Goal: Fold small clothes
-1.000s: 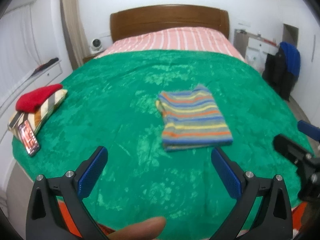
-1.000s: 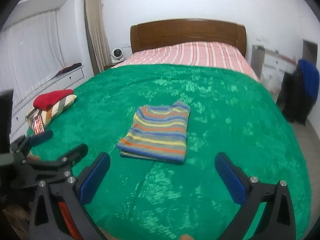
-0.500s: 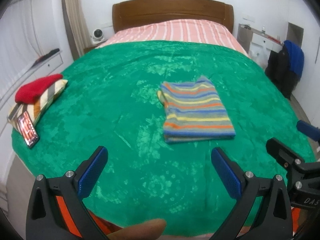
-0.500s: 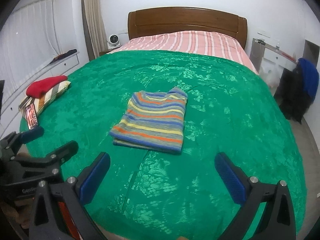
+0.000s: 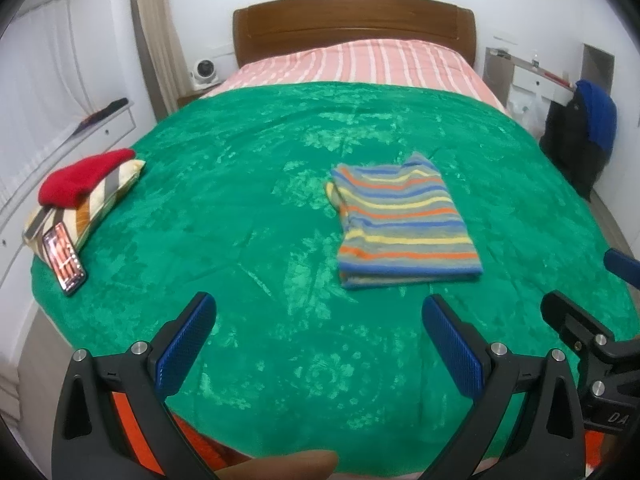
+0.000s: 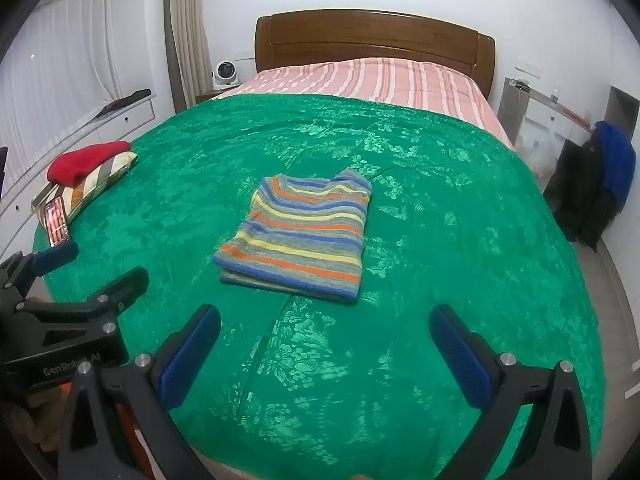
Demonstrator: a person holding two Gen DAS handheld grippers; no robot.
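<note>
- The striped sweater [image 5: 404,220] lies on the green blanket [image 5: 248,208], out in front of both grippers and well apart from them.
- It is already folded into a neat block with straight sides. From the right camera you can see the layers stacked at the edge closest to the grippers [image 6: 298,236].
- The left gripper [image 5: 320,340] has its two blue fingers spread wide. It holds nothing. The sweater sits ahead of it and a bit to its right.
- The right gripper [image 6: 324,344] is spread wide too, and it holds nothing. The sweater sits ahead of it and a bit to its left.
- Both grippers hang low by the near edge of the bed. Neither one touches the sweater or the blanket.
- Far off to the left of both grippers there is a pile: a red cloth [image 5: 82,178] on top of a striped cloth [image 5: 104,200]. They look folded too, but they are too far away to be sure.
- A phone [image 5: 64,258] leans against that pile.
- I think the folding of this sweater is done. No sleeve or loose corner sticks out.
- What may be left is to carry the sweater over to the pile, or to start on a new piece. I see no unfolded small clothes on the bed.
- Dark and blue clothes [image 6: 604,176] hang far off to the right of the grippers, beside the bed. I cannot tell if they are part of the job.
</note>
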